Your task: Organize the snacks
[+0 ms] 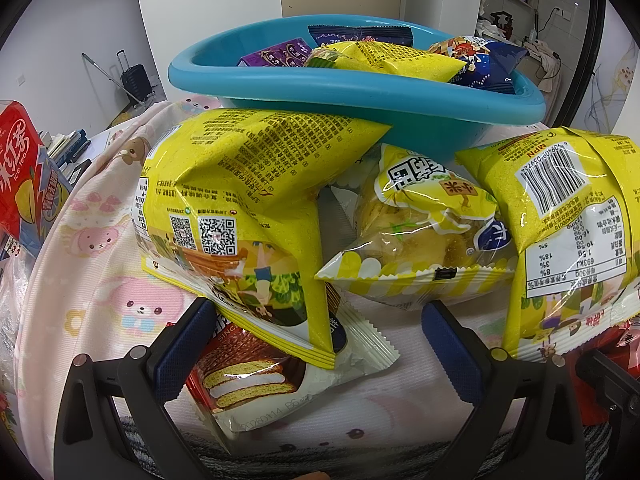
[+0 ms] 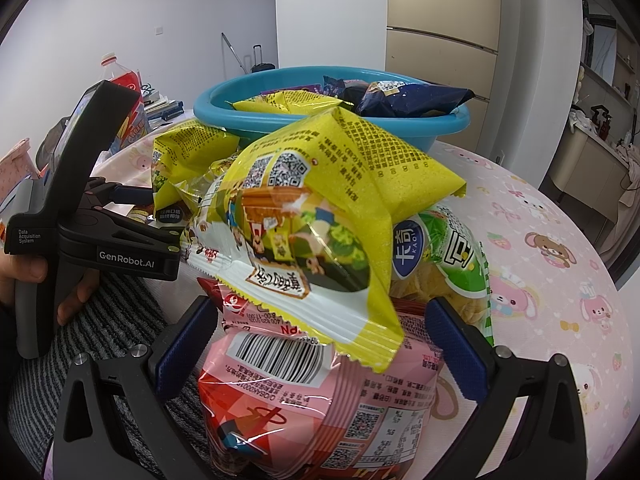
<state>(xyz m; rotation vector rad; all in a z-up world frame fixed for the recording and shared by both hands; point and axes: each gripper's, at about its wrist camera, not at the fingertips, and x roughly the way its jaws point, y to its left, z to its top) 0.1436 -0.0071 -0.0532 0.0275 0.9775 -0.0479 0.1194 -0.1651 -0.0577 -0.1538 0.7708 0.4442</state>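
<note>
I have both tools low over the worktop (image 2: 560, 240), facing a heap of snack packets that lies between me and the blue basin (image 1: 360, 96), which already holds several packets. My left gripper (image 1: 316, 344) has its fingers spread wide and grips nothing; a chocolate pie packet (image 1: 260, 380) lies just inside its left finger, with the corner of a yellow packet (image 1: 240, 200) resting on top of it and a pale bun packet (image 1: 420, 232) just ahead. My right gripper (image 2: 320, 344) is also spread apart, straddling a pink packet (image 2: 320, 400), with another yellow packet (image 2: 320, 220) draped over that. I judge the sorting to be partway through, with the step in hand being the choice of the next packet to lift. The next move calls for closing on one packet only, probably the top yellow one, then carrying it forward over the basin's rim.
</note>
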